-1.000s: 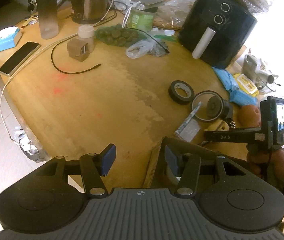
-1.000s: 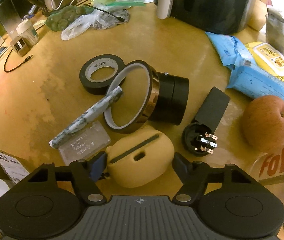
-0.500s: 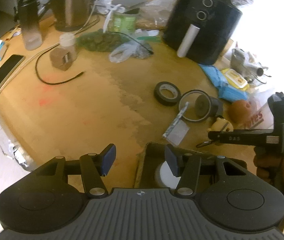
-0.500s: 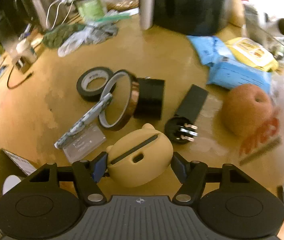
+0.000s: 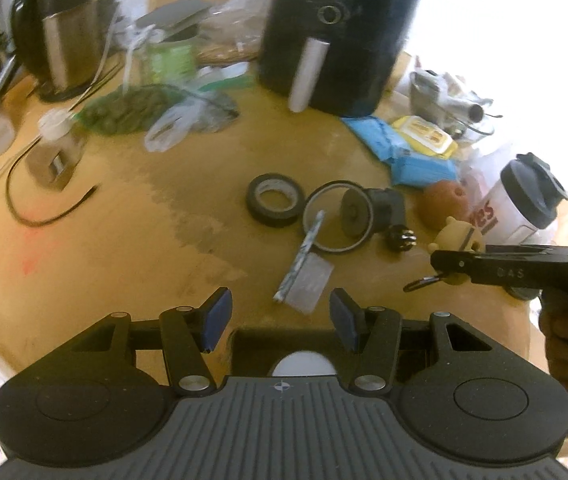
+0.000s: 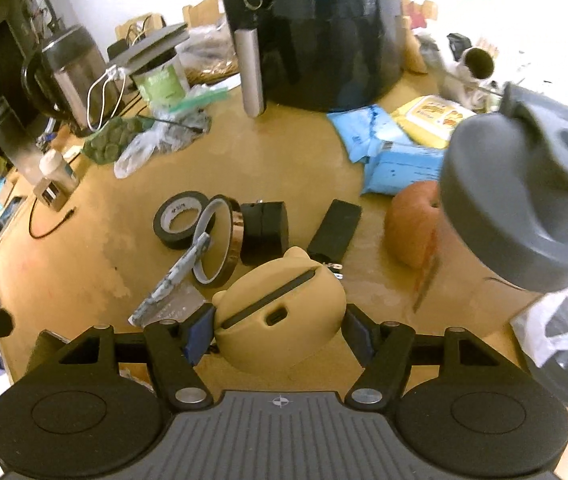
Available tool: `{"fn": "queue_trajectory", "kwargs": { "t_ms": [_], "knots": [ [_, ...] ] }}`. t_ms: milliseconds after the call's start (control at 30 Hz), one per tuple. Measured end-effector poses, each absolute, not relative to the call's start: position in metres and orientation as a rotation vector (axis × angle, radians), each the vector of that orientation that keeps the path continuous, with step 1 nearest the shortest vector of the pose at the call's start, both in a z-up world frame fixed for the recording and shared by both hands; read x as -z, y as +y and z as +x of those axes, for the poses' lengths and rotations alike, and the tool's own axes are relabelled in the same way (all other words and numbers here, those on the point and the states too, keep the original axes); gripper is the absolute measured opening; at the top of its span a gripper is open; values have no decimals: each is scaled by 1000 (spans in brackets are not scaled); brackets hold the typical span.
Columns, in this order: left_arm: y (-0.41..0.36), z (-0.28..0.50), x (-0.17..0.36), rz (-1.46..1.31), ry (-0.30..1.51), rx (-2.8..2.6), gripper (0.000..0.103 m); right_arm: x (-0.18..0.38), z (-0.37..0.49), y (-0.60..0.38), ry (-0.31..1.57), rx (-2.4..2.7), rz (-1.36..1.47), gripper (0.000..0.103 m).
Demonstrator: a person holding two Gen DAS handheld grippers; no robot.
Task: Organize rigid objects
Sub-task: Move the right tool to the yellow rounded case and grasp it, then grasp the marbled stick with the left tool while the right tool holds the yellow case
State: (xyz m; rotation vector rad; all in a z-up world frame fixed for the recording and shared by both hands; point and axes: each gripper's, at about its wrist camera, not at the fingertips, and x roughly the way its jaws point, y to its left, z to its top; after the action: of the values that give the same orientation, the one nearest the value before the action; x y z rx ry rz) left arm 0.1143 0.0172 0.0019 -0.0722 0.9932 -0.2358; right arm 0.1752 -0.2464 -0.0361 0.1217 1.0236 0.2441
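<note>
My right gripper is shut on a tan bear-shaped case and holds it above the wooden table; the case also shows in the left wrist view. My left gripper is open and empty, above the near edge of a dark box with a white round thing inside. On the table lie a black tape roll, an amber tape ring, a black cylinder, a black plug adapter, a patterned stick and a clear card.
A black air fryer stands at the back. Blue wipe packs, a yellow pack, an apple and a grey-lidded cup are at the right. A kettle, bags and a black cable are at the left.
My right gripper has lifted the tan case off the table and drawn back; the grey-lidded cup has come into its view. My left gripper has pulled back, so more of the box shows.
</note>
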Motion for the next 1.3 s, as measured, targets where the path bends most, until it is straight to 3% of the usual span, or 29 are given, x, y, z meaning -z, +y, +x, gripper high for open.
{"fn": "queue_trajectory", "kwargs": {
  "t_ms": [367,1200,1300],
  "knots": [
    [-8,148,4,16,982,321,53,10,160,-266,976,-247,148,71],
    [-26,209,80,130,1114,433,53,-1,112,-287,969,-166,241,71],
    [-31,216,89,139,1130,450,49,-2,108,-290,968,-152,247,71]
  ]
}}
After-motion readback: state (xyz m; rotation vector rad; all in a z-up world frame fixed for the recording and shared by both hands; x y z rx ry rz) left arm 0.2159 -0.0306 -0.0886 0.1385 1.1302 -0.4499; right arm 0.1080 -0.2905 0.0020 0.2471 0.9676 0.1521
